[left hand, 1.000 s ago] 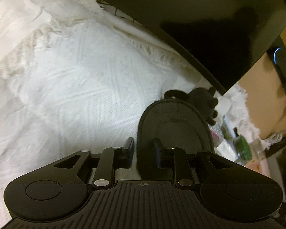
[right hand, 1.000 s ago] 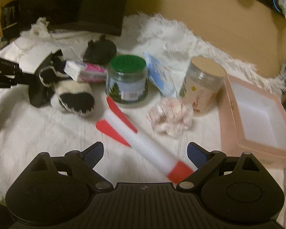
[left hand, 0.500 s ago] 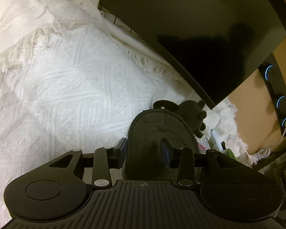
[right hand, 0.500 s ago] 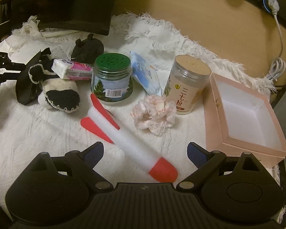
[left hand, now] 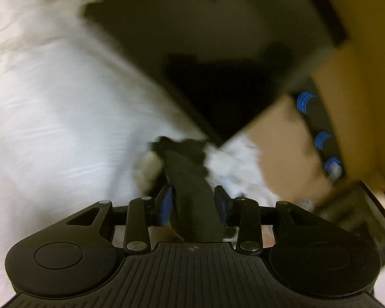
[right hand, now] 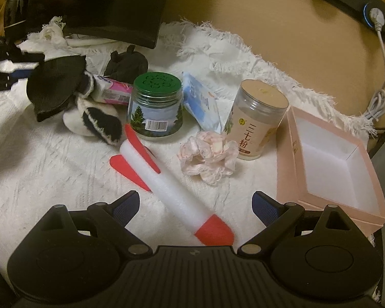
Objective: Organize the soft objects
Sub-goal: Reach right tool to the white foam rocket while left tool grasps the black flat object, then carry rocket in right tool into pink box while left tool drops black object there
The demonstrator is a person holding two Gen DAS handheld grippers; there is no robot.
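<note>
Left claw [left hand: 192, 200] is clamped on the black-and-white plush [right hand: 71, 97], lifting it; right claw [right hand: 195, 205] gapes above the foam rocket [right hand: 172, 184]; next, carry the plush to the pink box [right hand: 328, 164]

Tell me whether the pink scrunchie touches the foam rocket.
Apart. The right wrist view shows bare white cloth between the scrunchie and the foam rocket.

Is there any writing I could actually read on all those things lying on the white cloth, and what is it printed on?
"三七粉": tan-lidded jar, down its label.
Green-lidded jar: a barcode with digits, too small to read.
Pink-and-white packet: print too blurred to read.
Blue-and-white pouch: print too small to read.
Pink box: a mark on its wall, unreadable.
Left wrist view: too blurred, no text.
</note>
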